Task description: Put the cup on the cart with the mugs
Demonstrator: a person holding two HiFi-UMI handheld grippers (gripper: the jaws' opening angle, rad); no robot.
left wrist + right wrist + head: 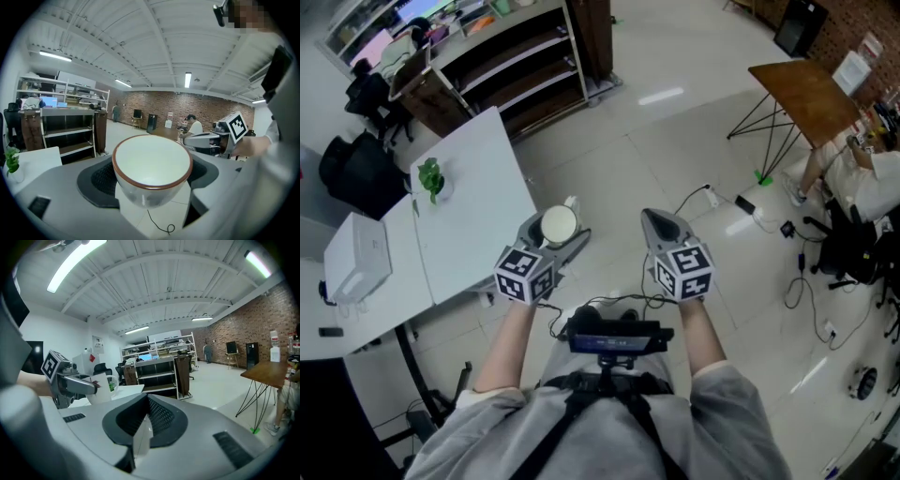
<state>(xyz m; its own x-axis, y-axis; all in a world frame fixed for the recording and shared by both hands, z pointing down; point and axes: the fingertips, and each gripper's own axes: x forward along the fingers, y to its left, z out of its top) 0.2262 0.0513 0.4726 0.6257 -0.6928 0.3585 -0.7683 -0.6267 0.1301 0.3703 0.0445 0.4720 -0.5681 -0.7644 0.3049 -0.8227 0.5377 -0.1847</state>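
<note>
A white cup with a brown rim (558, 225) sits upright between the jaws of my left gripper (560, 231), which is shut on its sides. In the left gripper view the cup (152, 173) fills the middle and is empty inside. In the right gripper view the same cup (100, 388) shows at the left with its handle, held in the left gripper (75, 386). My right gripper (662, 225) is beside it at the same height, its jaws together with nothing between them. Both are held over bare floor. No cart with mugs is in view.
A white table (478, 220) with a small plant (430, 178) and a white box (358, 258) stands at the left. A dark shelf unit (520, 56) is ahead. A wooden table (806, 94), a seated person (862, 183) and floor cables (750, 208) are at the right.
</note>
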